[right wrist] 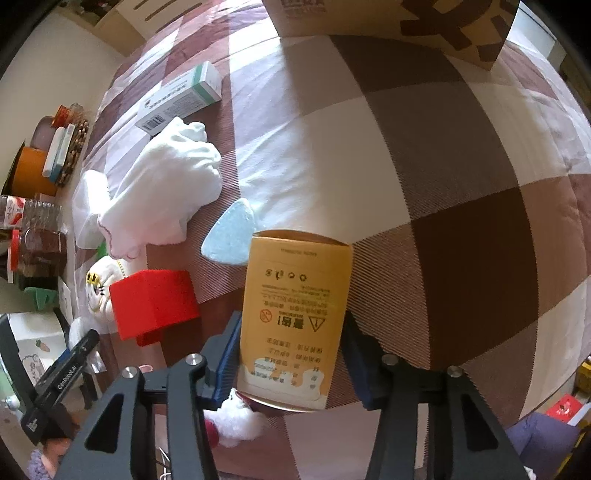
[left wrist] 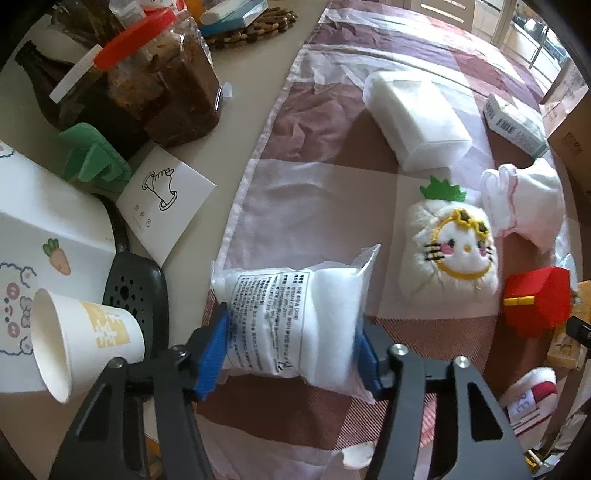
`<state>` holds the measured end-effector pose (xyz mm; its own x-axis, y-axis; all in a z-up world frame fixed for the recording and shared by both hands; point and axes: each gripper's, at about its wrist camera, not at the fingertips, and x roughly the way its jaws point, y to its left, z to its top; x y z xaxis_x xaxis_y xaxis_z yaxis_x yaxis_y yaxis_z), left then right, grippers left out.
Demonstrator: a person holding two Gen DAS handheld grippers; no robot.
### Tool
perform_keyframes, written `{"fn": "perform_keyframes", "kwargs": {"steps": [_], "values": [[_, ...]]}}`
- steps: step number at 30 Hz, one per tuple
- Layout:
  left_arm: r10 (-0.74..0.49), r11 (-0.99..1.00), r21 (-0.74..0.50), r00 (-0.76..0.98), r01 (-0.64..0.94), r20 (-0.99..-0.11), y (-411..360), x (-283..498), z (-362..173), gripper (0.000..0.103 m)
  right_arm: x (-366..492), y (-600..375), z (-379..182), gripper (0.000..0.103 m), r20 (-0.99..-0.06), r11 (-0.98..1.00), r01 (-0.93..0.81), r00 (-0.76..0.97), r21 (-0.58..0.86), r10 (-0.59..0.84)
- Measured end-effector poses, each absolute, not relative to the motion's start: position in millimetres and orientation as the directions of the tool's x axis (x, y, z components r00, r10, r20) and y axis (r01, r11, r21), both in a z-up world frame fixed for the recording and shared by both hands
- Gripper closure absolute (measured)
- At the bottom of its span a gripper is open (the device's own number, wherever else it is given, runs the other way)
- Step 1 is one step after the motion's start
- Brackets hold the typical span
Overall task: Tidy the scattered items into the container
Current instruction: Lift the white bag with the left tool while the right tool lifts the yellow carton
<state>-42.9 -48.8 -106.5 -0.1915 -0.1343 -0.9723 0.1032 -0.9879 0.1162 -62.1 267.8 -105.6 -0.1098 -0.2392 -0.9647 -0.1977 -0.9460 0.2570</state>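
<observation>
On a table under a brown-and-white checked cloth, the left gripper pinches a soft, light clear-plastic bag of white cotton across its middle; the right gripper clamps a stiff, crushable yellow paper carton by its sides.

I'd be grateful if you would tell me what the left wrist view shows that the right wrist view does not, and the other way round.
Only the left wrist view shows the left gripper closed on the white cotton packet, the paper cup and the clear plastic box.

Only the right wrist view shows the right gripper gripping the yellow box, the blue triangular pad and the cardboard container.

Both show the red block, the pineapple plush, the white cloth and the checked cloth.
</observation>
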Motion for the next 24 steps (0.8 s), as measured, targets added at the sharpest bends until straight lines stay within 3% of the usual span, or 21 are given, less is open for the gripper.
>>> {"fn": "perform_keyframes", "kwargs": {"steps": [8,24], "values": [[-0.061,-0.994,0.042,-0.189,0.101,-0.980,-46,-24,-97,0.046,-57,263,-85,0.055,-0.965,-0.968,-0.118,-0.174,0.220,-0.198],[0.010,-0.999,-0.023,-0.263,0.045,-0.965,-21,-26,-24,0.046,-44,214,-12,0.054,-0.915,-0.957,0.105,-0.278,0.272,-0.291]]}}
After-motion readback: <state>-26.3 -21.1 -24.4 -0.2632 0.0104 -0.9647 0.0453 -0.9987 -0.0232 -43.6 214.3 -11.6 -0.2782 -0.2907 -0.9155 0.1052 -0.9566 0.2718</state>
